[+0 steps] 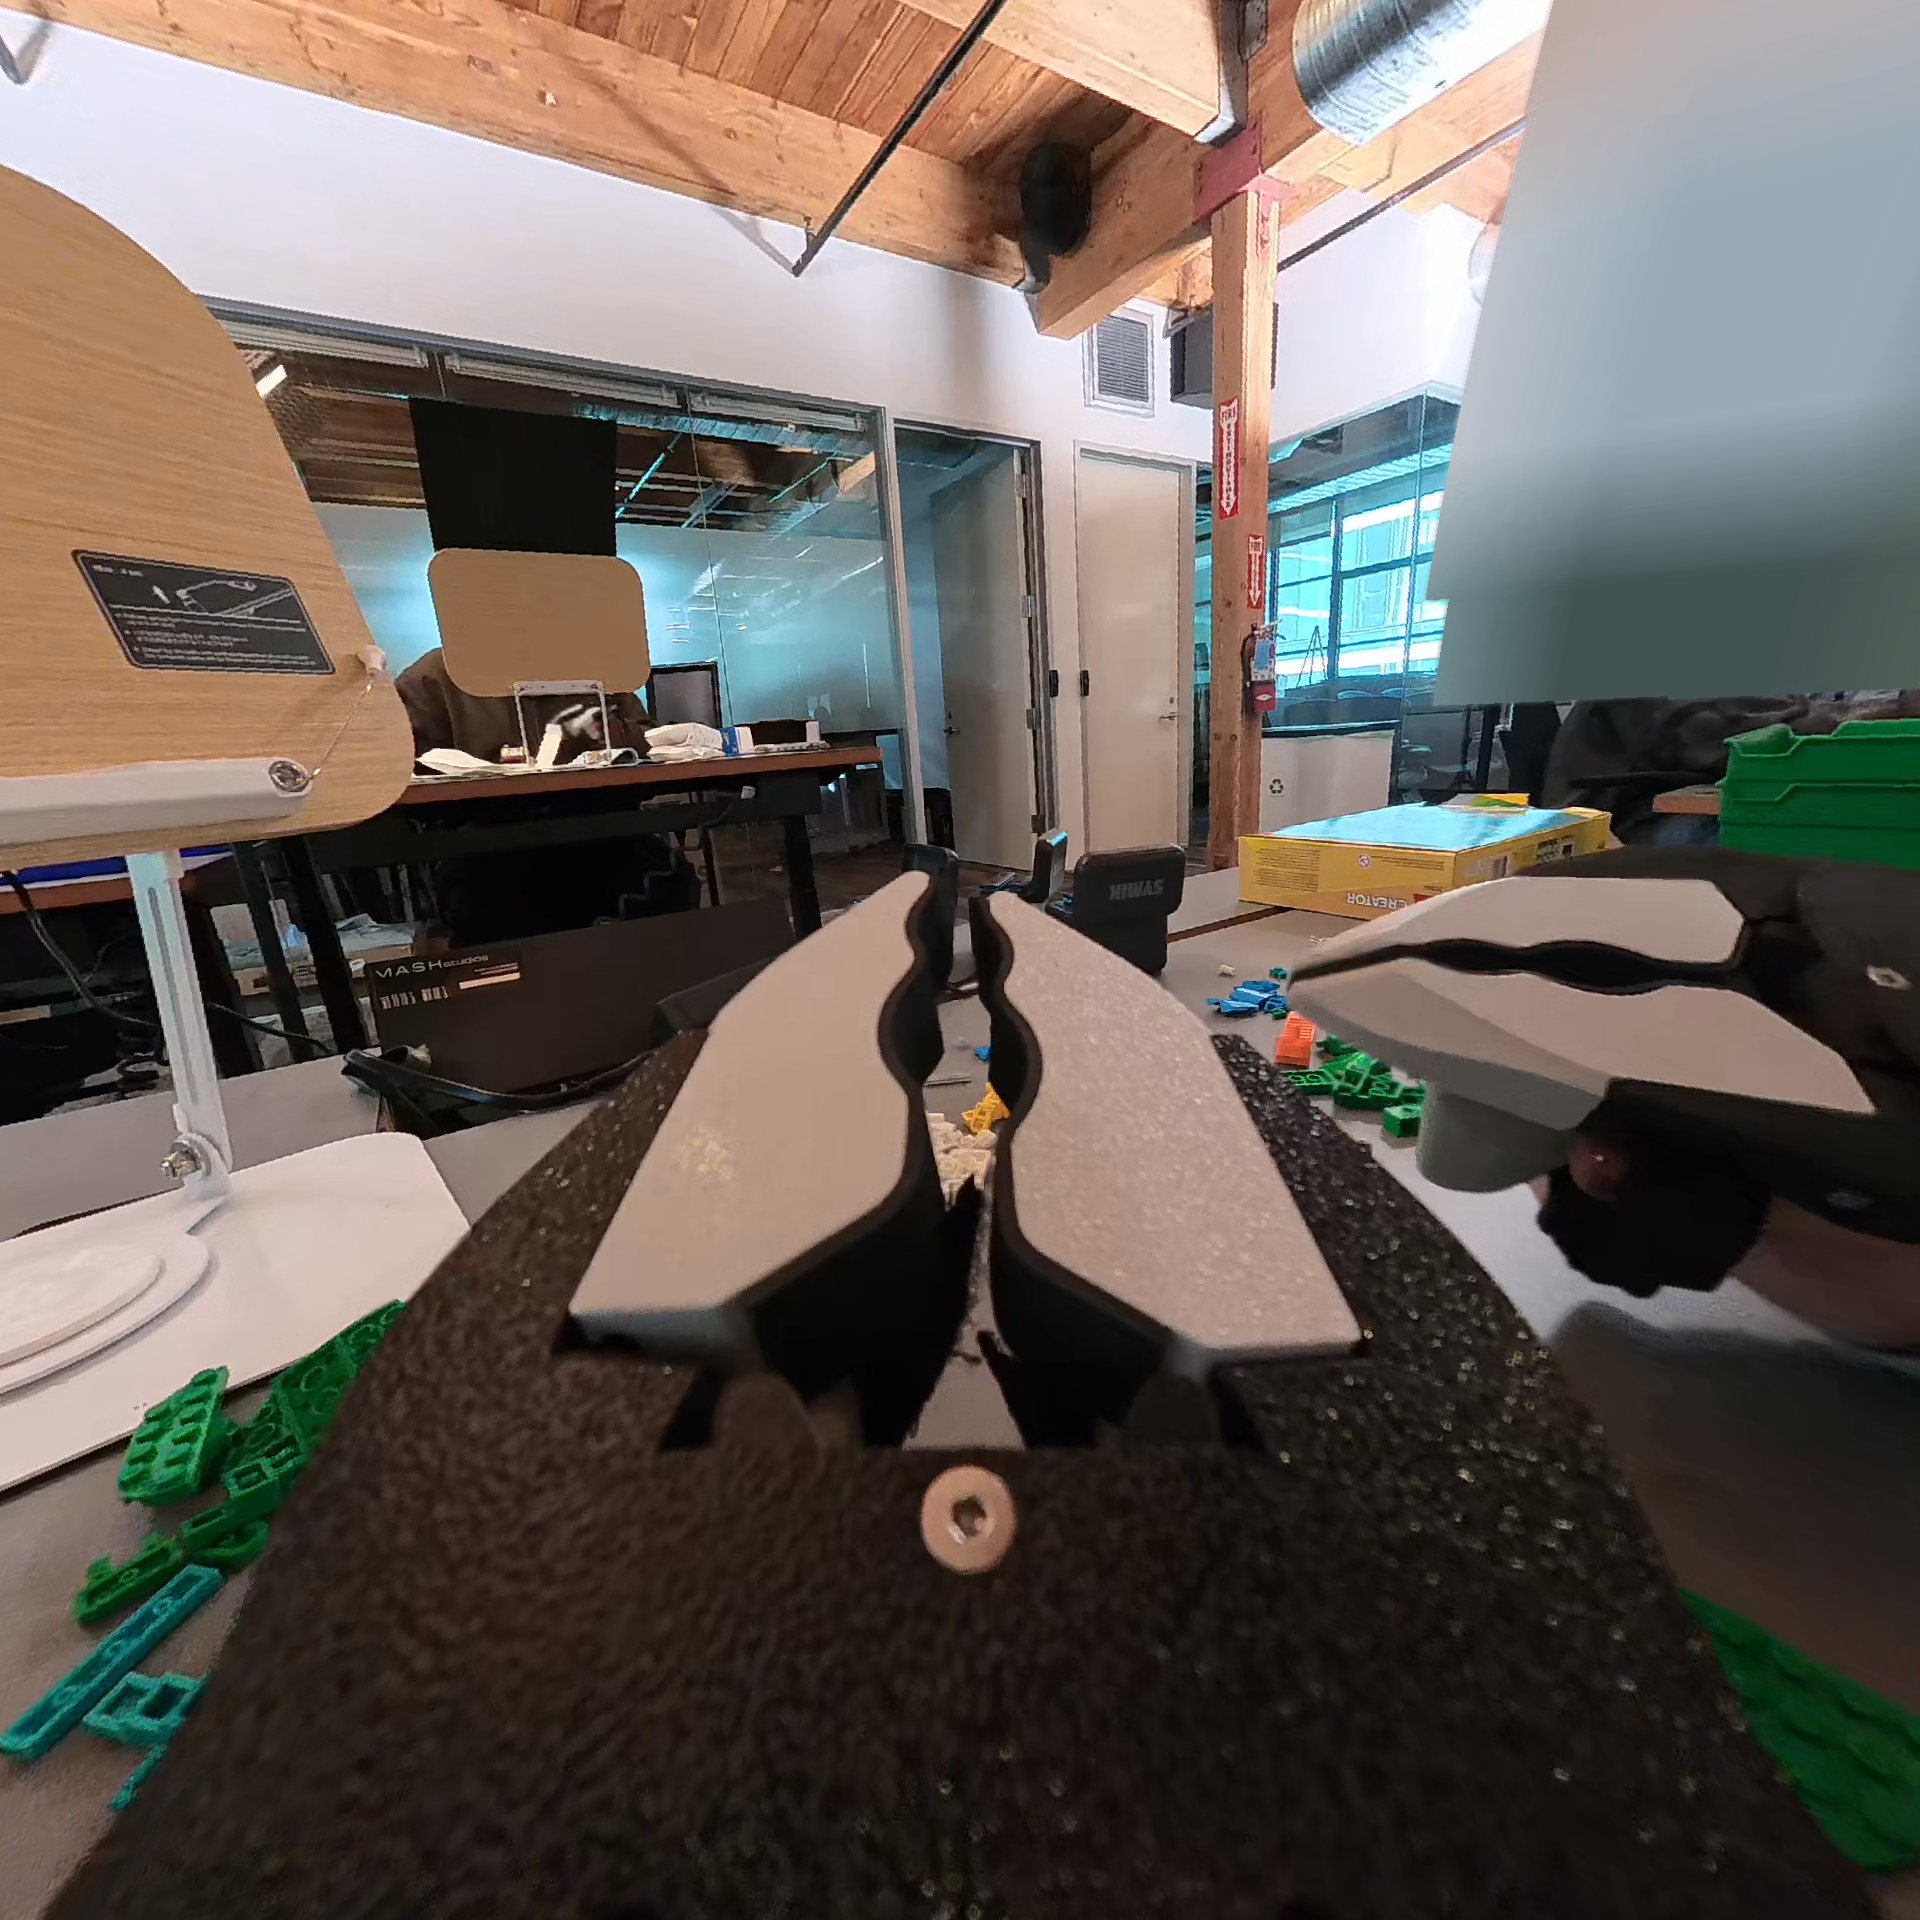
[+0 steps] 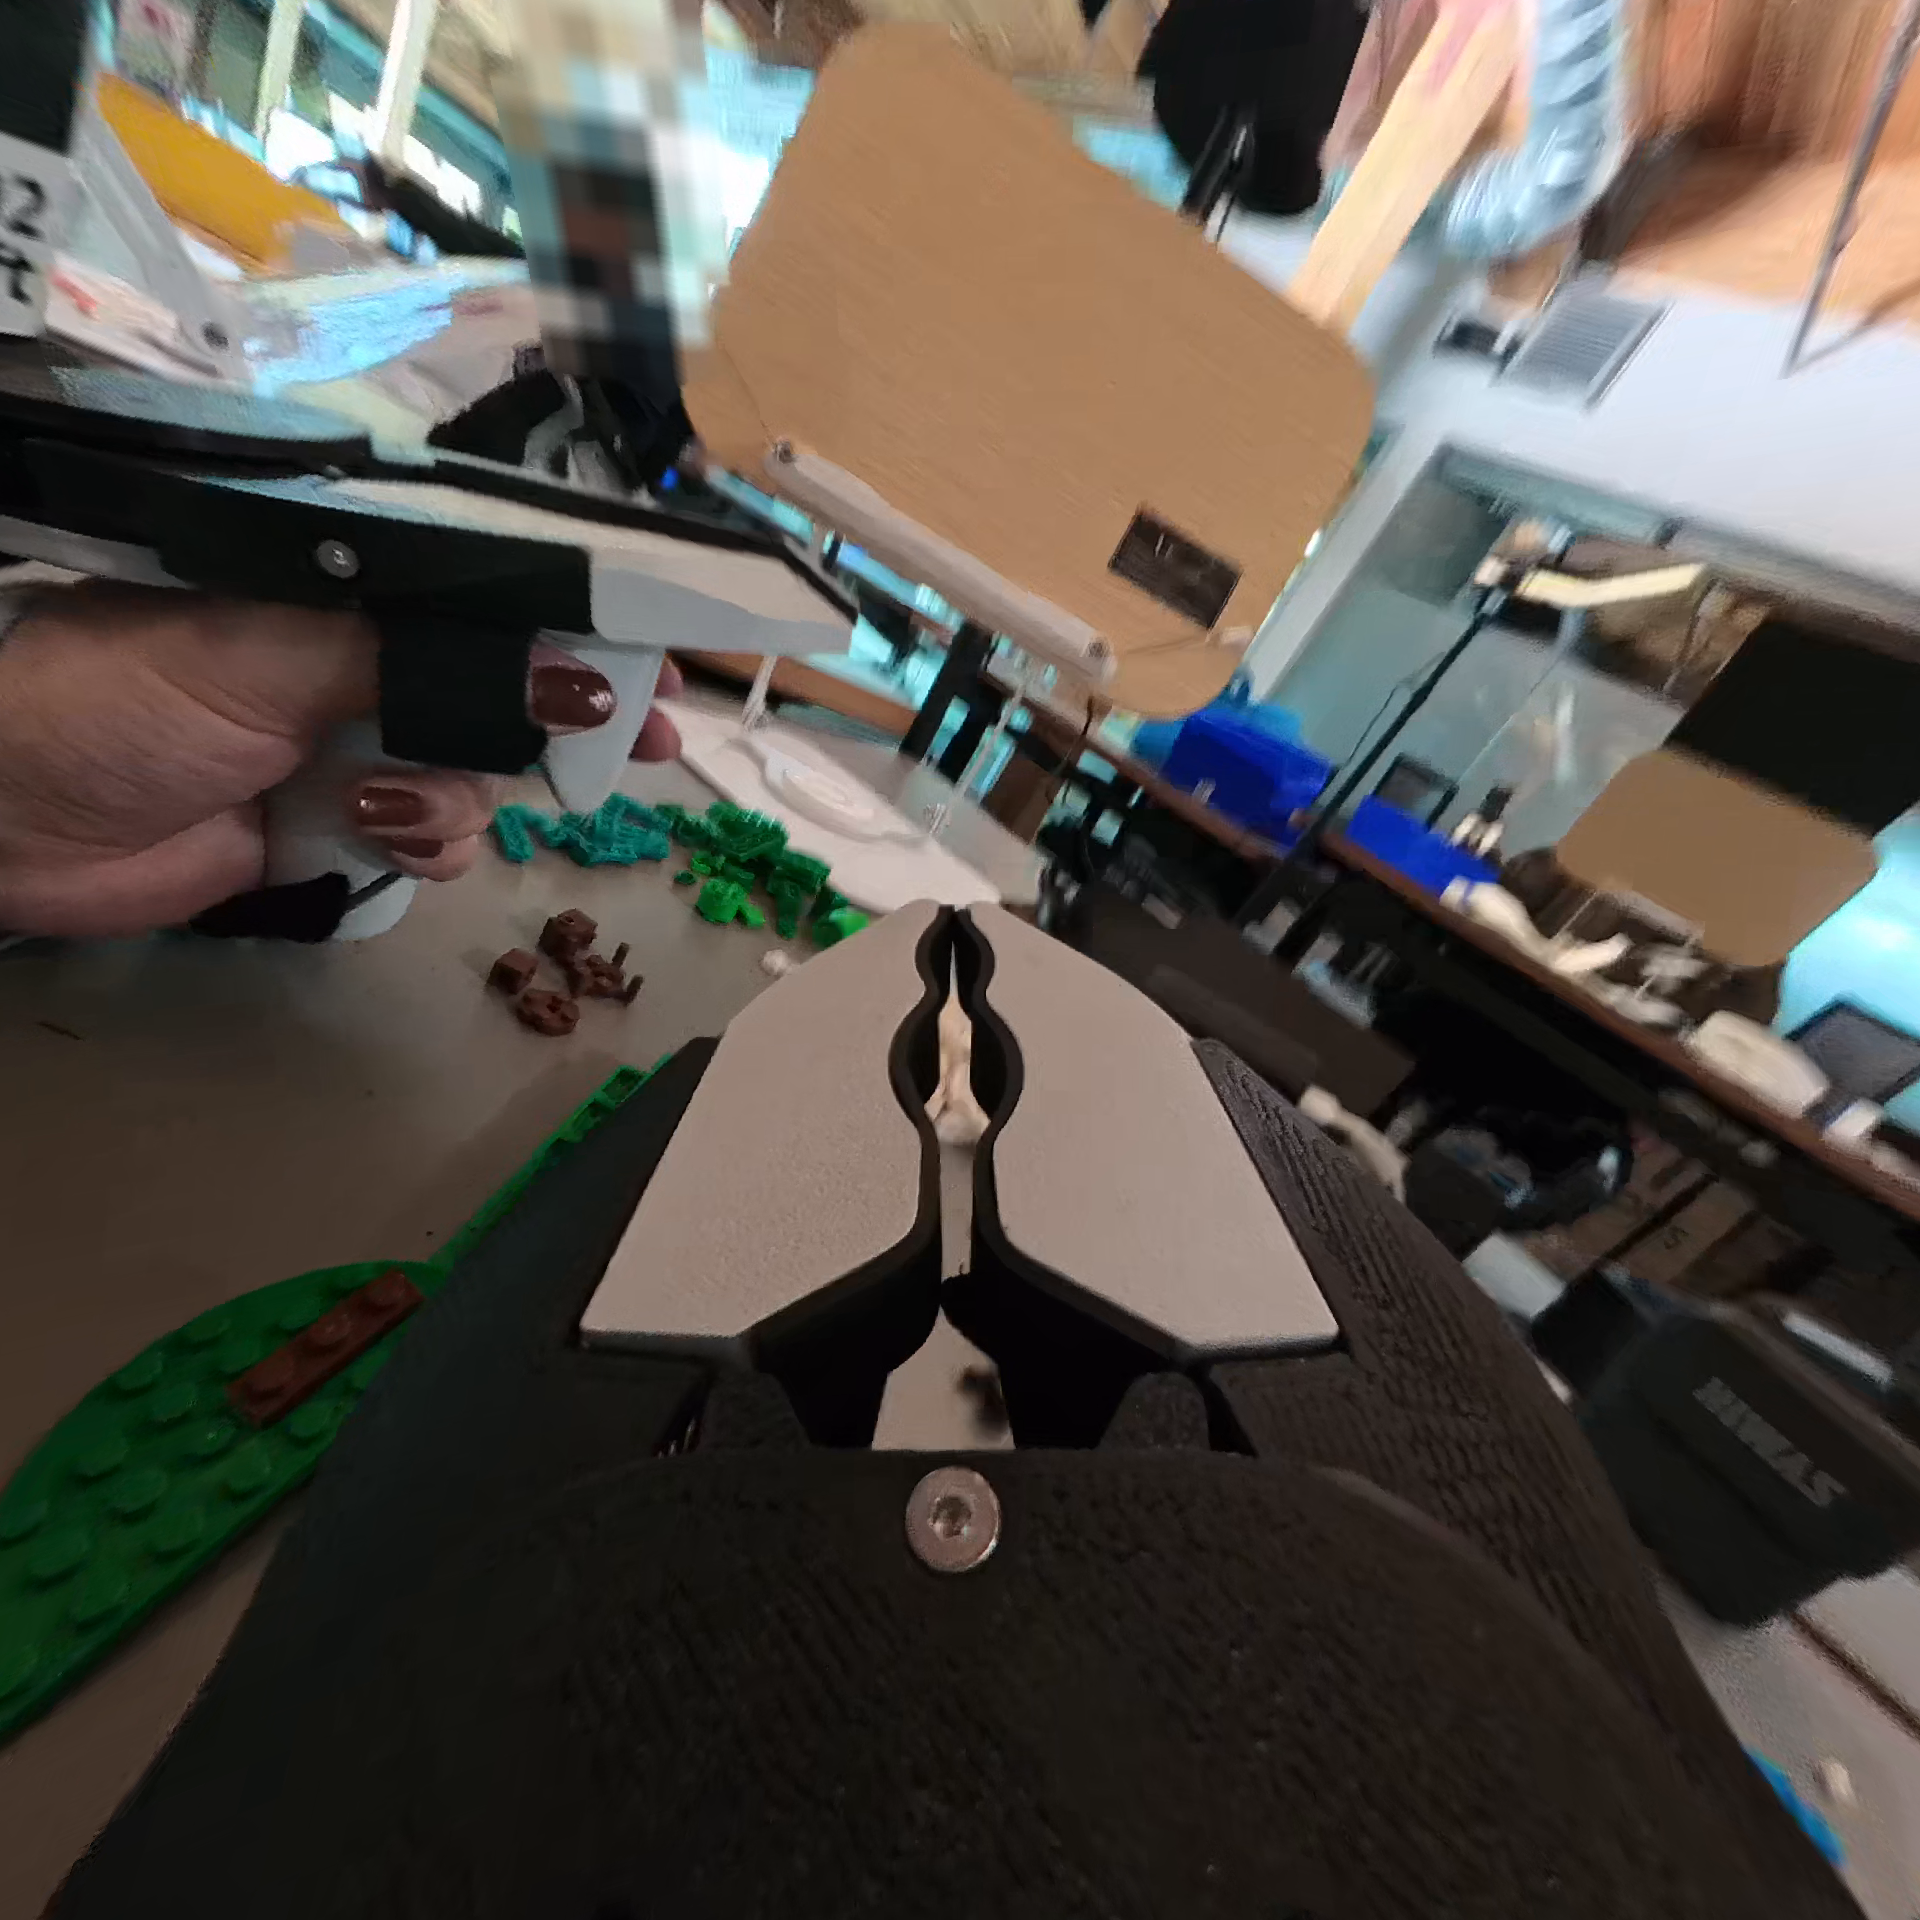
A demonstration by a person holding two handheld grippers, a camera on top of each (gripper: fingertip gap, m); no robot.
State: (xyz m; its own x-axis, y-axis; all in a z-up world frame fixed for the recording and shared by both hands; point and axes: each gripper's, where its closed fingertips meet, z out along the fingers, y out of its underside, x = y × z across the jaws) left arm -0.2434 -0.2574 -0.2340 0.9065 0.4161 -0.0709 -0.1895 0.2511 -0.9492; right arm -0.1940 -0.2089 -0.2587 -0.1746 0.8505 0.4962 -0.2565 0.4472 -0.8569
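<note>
Nearest the lens, the left tool (image 1: pixel 961 914) hovers over the grey worktop (image 1: pixel 1247 935), its jaws a narrow slit apart with nothing between them; the right tool (image 2: pixel 951 920) has its tips pressed together on air; a green baseplate (image 2: pixel 156 1455) lies at its eight o'clock, carrying a brown plate (image 2: pixel 322 1345); green bricks (image 2: pixel 769 873) are heaped at eleven o'clock, brown bricks (image 2: pixel 561 971) near them; white pieces (image 1: pixel 961 1143) lie under the left tool; a yellow box (image 1: pixel 1423 852) sits at two o'clock.

Grey table (image 2: pixel 208 1122): green bricks (image 2: pixel 764 873), brown bricks (image 2: pixel 566 977), green baseplate (image 2: pixel 156 1455), yellow box (image 1: pixel 1423 857).
</note>
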